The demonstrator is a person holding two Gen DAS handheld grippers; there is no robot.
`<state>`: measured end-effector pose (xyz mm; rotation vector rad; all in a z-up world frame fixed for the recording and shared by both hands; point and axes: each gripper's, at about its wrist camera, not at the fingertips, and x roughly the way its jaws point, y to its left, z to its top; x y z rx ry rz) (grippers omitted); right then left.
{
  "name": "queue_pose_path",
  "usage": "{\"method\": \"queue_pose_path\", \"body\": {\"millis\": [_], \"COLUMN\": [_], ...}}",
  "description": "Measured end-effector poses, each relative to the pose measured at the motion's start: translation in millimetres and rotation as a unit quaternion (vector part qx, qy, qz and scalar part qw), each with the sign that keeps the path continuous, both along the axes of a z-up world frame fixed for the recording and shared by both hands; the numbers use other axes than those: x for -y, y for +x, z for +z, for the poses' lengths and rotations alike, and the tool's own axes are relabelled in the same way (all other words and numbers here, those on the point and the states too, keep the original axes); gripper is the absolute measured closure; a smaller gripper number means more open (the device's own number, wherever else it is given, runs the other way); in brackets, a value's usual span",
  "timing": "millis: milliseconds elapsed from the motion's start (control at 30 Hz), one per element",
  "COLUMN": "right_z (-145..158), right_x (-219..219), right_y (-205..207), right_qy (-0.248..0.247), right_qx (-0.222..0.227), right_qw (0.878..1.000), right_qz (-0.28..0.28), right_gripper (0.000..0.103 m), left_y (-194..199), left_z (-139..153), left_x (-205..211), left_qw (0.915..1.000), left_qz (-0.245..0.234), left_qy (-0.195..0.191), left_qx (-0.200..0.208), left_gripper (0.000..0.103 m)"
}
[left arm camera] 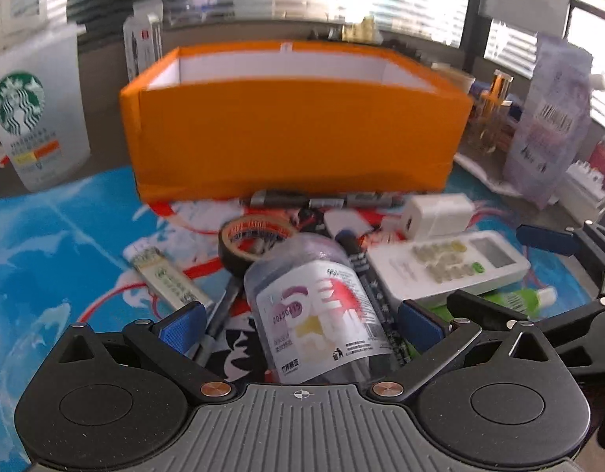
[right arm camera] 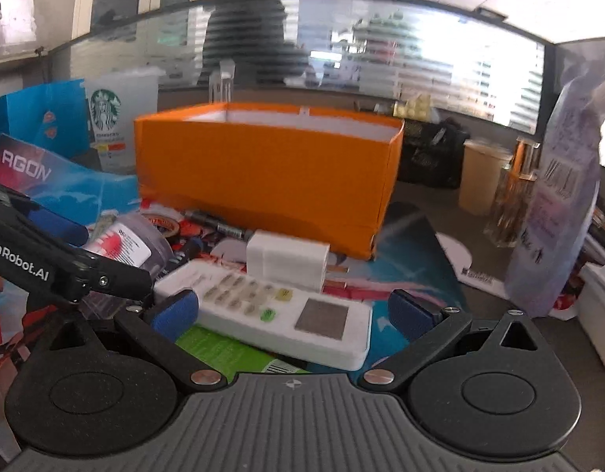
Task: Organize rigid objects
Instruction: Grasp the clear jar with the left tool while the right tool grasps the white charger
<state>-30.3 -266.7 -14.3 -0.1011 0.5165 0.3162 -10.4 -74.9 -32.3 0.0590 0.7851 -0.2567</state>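
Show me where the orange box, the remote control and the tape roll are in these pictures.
orange box (left arm camera: pixel 294 137): left wrist view, on its front wall.
remote control (right arm camera: pixel 263 310): right wrist view, on its keypad face.
tape roll (left arm camera: pixel 239 253): left wrist view, on its black outer side.

One orange box (left arm camera: pixel 294 133). One bottle (left arm camera: pixel 314 314), lying down. One tape roll (left arm camera: pixel 255 244). One remote (right arm camera: pixel 271 310). One white charger (right arm camera: pixel 288 259). At least two markers (left arm camera: pixel 322 199) by the box, blurred. One Starbucks cup (left arm camera: pixel 30 118). One green tube (left arm camera: pixel 526 301). One small white strip pack (left arm camera: pixel 168 279).
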Motion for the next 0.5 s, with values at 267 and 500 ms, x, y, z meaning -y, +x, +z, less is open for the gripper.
{"method": "queue_pose_path", "body": {"millis": [267,500], "right_z": [7.3,20.5], "right_x": [3.8,7.1], "right_y": [21.5,42.0], "right_qy": [-0.042,-0.059], "right_qx": [-0.017,-0.025], "right_qw": [0.995,0.988], "right_qz": [0.092,0.138], "right_gripper": [0.000,0.000], "left_y": [10.8,12.6], "left_z": [-3.4,-2.1], "left_x": [-9.7,-28.0], "left_qw": [0.9998,0.9997], "left_qz": [0.003,0.022], "left_qy": [-0.010,-0.003], "left_qx": [-0.017,-0.013], "left_gripper": [0.000,0.000]}}
